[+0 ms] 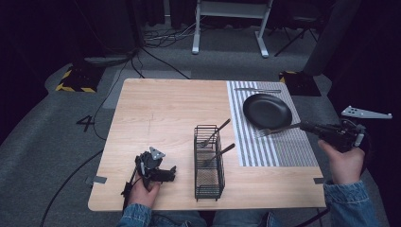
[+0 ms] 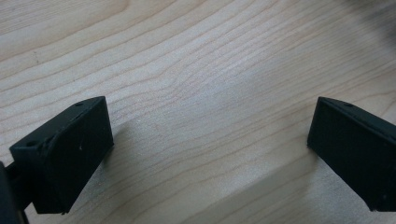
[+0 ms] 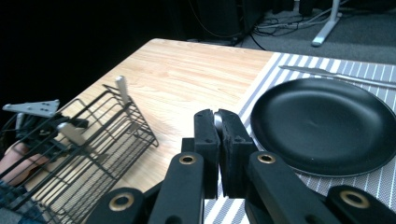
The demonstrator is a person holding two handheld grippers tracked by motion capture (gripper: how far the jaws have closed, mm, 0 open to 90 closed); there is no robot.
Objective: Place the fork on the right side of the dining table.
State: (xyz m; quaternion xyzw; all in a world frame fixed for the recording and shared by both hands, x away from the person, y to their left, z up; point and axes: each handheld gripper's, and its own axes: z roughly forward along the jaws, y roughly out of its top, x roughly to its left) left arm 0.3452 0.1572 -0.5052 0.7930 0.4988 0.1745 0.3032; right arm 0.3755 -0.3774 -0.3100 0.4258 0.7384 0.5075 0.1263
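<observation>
Work in hand: cutlery is being laid out from the wire basket [image 1: 209,163] onto the striped mat [image 1: 283,149] around the plate [image 1: 267,110].
Done so far: a knife [image 1: 257,90] already lies on the mat near the tabletop's far edge, just beyond the plate.
In progress: the right gripper [image 3: 218,135] is clamped tight on the handle of a fork [image 1: 279,129]; the fork hangs level over the mat, just in front of the plate, tines toward the basket, and looks not yet set down.
Left to do: judging by the basket, two more pieces [image 1: 215,132] lean in it, handles up, waiting their turn.
Left gripper: the left gripper [image 2: 210,140] rests near the tabletop's near left corner, jaws spread wide with bare wood between them, holding nothing.
Basket: black wire grid, tall and narrow, box-shaped, standing near the middle of the near edge.
Plate: round, shallow, matte black, smooth, with a dull sheen.
Mat: flat woven rectangle along the right edge, grey-and-white stripes, broad on its left side and fine on its right.
Tabletop [image 1: 161,118]: pale wood with a clear flowing grain.
Cutlery: slim, grey metal, lightly shiny.
Pads [image 3: 233,144]: black, blocky, faintly rough.
</observation>
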